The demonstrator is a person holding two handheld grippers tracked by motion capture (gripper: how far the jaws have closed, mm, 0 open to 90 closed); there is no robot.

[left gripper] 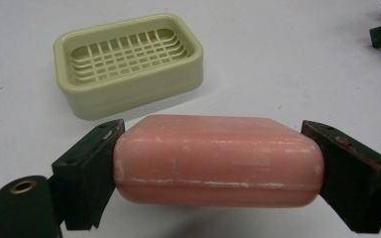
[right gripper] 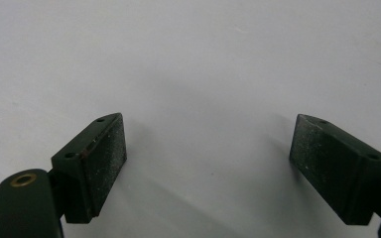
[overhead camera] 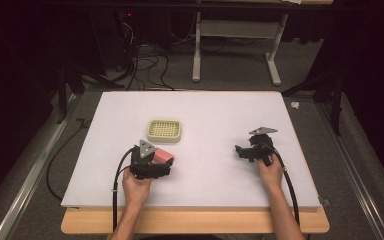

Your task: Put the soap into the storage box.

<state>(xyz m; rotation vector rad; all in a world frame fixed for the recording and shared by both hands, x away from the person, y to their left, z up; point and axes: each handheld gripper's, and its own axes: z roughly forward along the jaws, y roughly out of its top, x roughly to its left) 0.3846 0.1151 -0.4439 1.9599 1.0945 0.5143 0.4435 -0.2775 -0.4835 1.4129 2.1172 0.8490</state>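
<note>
Soap [left gripper: 218,161], pink bar, sat clamped endwise between the fingers [left gripper: 87,173] of the left gripper [overhead camera: 156,162], one pad on each short end. From the high view it was low over the tabletop [overhead camera: 220,110], near the front left, just in front of the dish [overhead camera: 164,130]; I couldn't tell whether it was lifted clear or touching the surface. The dish, a cream tray with a slotted grid floor, was empty and stood a little beyond the soap, not touching it.

Right gripper [overhead camera: 247,150] was well apart on the right side of the tabletop, its fingers [right gripper: 96,163] spread wide with nothing between them, only bare white surface below.

My read: the grasp looked done and secure, and the job seemed to be putting the soap in the dish. Left to do: carry it the short way forward, line the long side up with the dish, lower it onto the grid, let go. Roughly a third through. The right hand looked idle.
</note>
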